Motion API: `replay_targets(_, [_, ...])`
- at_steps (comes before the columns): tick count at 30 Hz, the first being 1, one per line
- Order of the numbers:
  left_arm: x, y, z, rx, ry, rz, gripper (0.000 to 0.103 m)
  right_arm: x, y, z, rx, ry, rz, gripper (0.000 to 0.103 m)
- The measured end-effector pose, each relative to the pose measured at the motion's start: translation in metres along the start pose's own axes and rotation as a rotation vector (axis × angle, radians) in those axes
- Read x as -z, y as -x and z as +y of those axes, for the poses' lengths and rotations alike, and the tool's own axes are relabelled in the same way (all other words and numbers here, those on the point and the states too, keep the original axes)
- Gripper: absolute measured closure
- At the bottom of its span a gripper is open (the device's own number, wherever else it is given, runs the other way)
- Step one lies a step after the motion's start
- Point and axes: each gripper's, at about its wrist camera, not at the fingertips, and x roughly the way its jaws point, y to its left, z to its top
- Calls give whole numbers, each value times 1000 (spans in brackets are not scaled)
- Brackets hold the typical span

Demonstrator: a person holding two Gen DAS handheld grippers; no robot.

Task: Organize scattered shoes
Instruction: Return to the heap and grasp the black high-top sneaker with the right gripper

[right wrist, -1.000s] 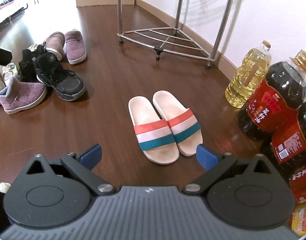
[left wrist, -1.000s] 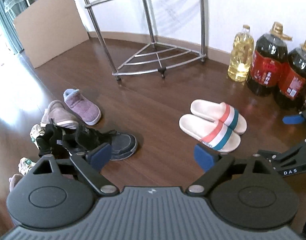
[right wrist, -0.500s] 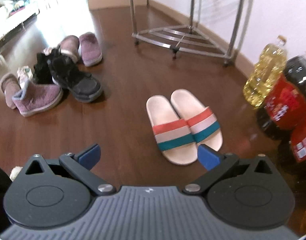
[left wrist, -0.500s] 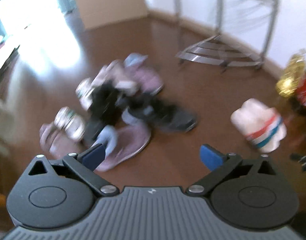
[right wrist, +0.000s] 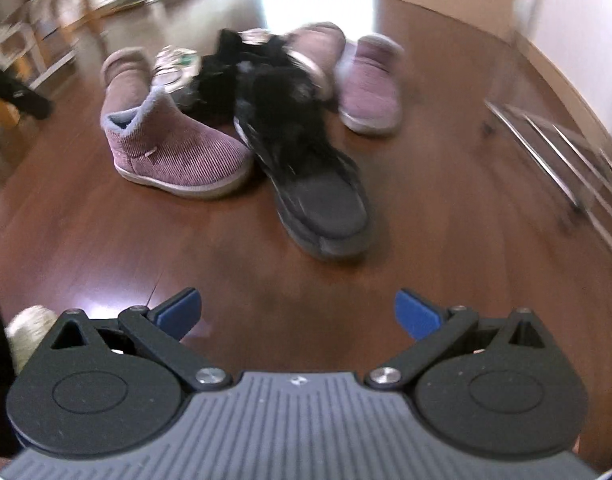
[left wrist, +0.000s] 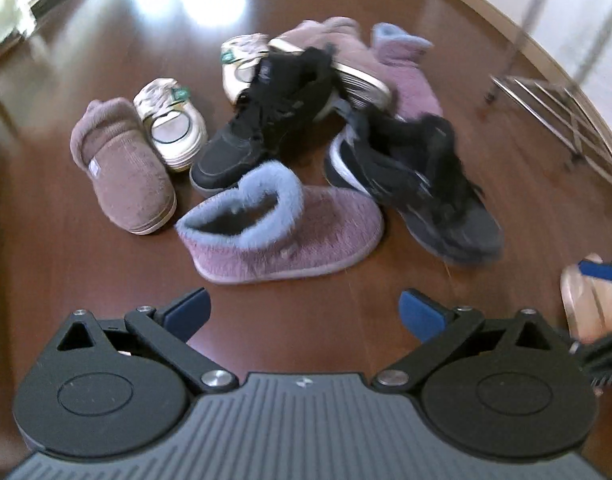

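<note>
In your left wrist view, your left gripper (left wrist: 304,312) is standing spread wide, its jaws having just been opening, holding and touching nothing; the purple boot (left wrist: 282,232) is lying just ahead at twelve o'clock, the black sneaker (left wrist: 422,184) at one o'clock. In your right wrist view, your right gripper (right wrist: 298,314) is gaping wide and empty, the black sneaker (right wrist: 310,168) lying apart at twelve, the purple boot (right wrist: 174,152) at eleven.
</note>
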Motion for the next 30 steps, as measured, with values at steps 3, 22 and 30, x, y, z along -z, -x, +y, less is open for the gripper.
replay_targets(3, [-20, -13, 0, -49, 17, -70, 2, -32, -38, 2, -35, 106, -31, 1])
replay_targets(22, [-39, -51, 16, -115, 37, -45, 2, -236, -219, -24, -53, 80, 441, 75])
replay_targets(30, [-31, -51, 9, -89, 34, -25, 1, -196, -154, -66, -105, 79, 201, 85])
